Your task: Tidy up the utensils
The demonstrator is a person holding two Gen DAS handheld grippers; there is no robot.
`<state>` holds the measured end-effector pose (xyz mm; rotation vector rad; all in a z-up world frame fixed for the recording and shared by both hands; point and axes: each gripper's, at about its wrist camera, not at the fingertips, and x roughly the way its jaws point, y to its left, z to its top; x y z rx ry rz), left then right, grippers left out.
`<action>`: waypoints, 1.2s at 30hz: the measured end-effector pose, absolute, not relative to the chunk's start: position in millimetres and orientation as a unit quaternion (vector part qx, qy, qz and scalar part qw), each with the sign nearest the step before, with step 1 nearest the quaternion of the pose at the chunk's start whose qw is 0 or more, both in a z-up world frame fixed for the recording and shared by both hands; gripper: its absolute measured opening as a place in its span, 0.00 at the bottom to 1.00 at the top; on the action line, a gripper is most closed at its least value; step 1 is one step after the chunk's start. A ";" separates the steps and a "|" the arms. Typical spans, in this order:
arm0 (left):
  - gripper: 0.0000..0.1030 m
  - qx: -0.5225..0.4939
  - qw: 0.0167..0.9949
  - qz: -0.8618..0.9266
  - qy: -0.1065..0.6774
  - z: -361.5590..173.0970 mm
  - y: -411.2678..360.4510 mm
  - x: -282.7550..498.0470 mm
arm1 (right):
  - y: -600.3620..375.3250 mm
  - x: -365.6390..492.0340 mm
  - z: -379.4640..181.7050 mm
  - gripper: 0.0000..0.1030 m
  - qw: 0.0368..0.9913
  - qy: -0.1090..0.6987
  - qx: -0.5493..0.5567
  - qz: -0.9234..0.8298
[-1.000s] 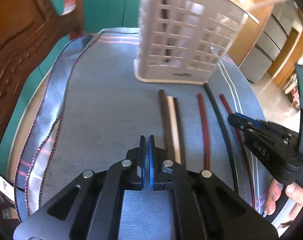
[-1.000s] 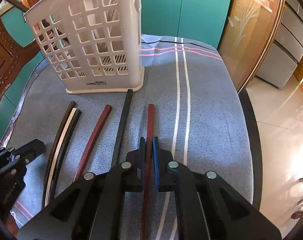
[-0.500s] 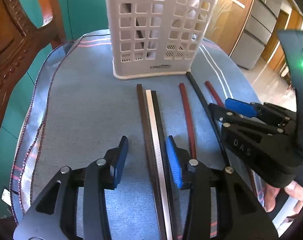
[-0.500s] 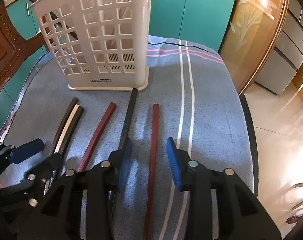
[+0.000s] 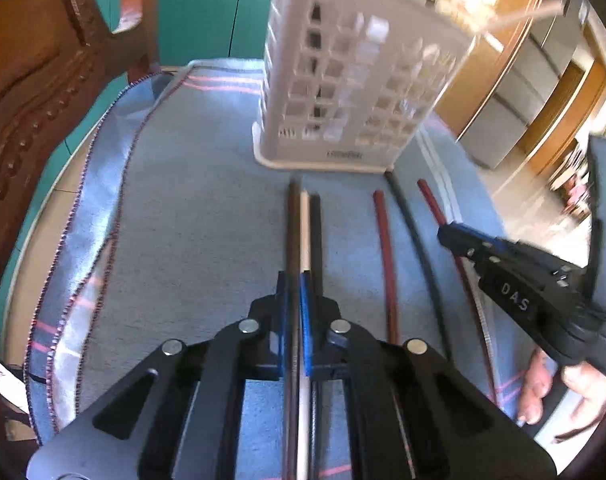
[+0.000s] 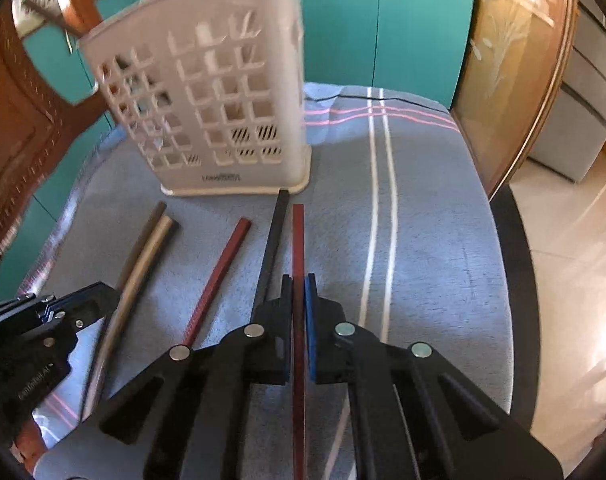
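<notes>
One blue-grey cloth (image 6: 431, 240) covered the table, and one white slotted basket (image 6: 207, 112) stood upright at its far end. In front of it lay six sticks side by side: a bunch of three on the left, one brown (image 5: 293, 224), one cream (image 5: 304, 232) and one black (image 5: 316, 236), then a red stick (image 6: 219, 276), a long black stick (image 6: 271, 248) whose tip reached the basket's base, and a second red stick (image 6: 298, 240) just beside it. Your left gripper (image 5: 294, 300) had its jaws drawn narrow, pinching the brown stick of the bunch. Your right gripper (image 6: 299, 304) was likewise pinched tight on the second red stick. Two fingers (image 5: 543, 384) showed beneath the right tool.
</notes>
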<state>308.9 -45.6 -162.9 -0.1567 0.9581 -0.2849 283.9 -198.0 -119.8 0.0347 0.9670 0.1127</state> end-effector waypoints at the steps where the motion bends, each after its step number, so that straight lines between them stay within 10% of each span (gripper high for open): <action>1: 0.07 -0.080 0.876 -0.139 0.454 -160.0 -42.0 308.1 | -199.7 284.1 -118.1 0.06 0.884 0.463 0.023 0.055; 24: 0.16 -0.032 0.872 -0.112 0.476 -180.5 -61.7 328.2 | -225.0 285.6 -129.7 0.08 0.870 0.493 0.023 0.022; 36: 0.19 0.007 0.865 -0.118 0.487 -176.7 -68.5 337.5 | -218.8 291.4 -139.0 0.27 0.860 0.509 -0.020 0.010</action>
